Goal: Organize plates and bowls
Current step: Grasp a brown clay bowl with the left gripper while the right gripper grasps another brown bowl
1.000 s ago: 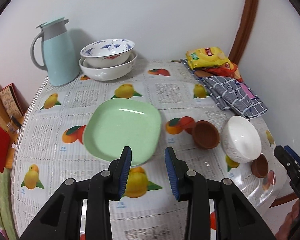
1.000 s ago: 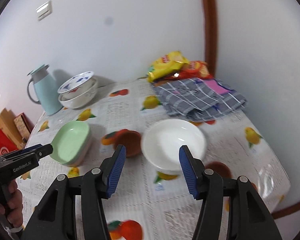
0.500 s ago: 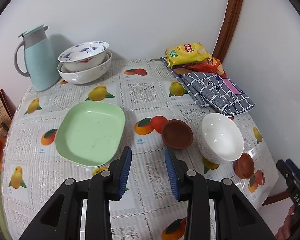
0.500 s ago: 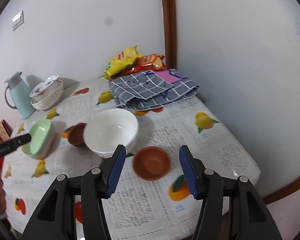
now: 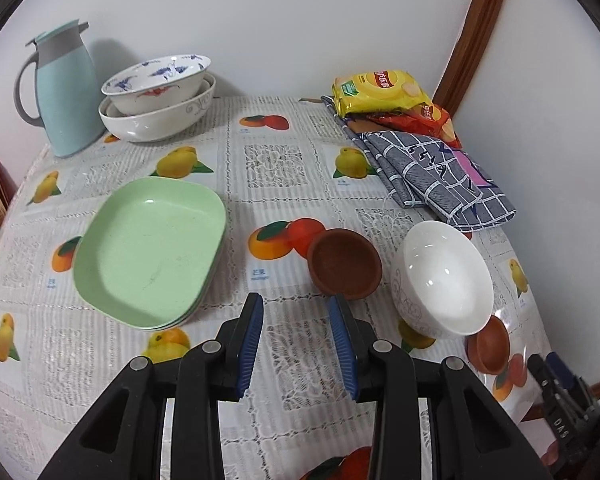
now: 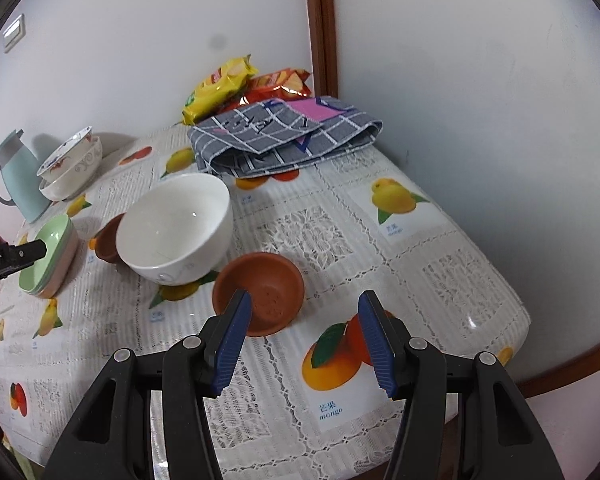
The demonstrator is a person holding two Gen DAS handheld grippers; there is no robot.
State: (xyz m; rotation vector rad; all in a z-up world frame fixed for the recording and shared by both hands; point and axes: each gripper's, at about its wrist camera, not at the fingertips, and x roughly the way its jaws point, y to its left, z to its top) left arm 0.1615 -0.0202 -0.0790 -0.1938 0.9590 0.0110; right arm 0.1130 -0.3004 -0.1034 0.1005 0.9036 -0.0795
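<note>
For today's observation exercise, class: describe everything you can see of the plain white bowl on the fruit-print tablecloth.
The plain white bowl looks like glossy glazed ceramic, deep and round, with a faint grey scroll pattern outside. It stands upright and empty on the fruit-print tablecloth, between two small brown clay bowls, near the folded grey checked cloth. Neither gripper touches it.

Jug (image 5: 62,88), snack packets (image 5: 380,90), checked cloth (image 5: 436,176).

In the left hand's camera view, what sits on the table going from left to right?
Blue jug → green plates → nearer brown bowl → white bowl → second brown bowl by the table's right edge.
</note>
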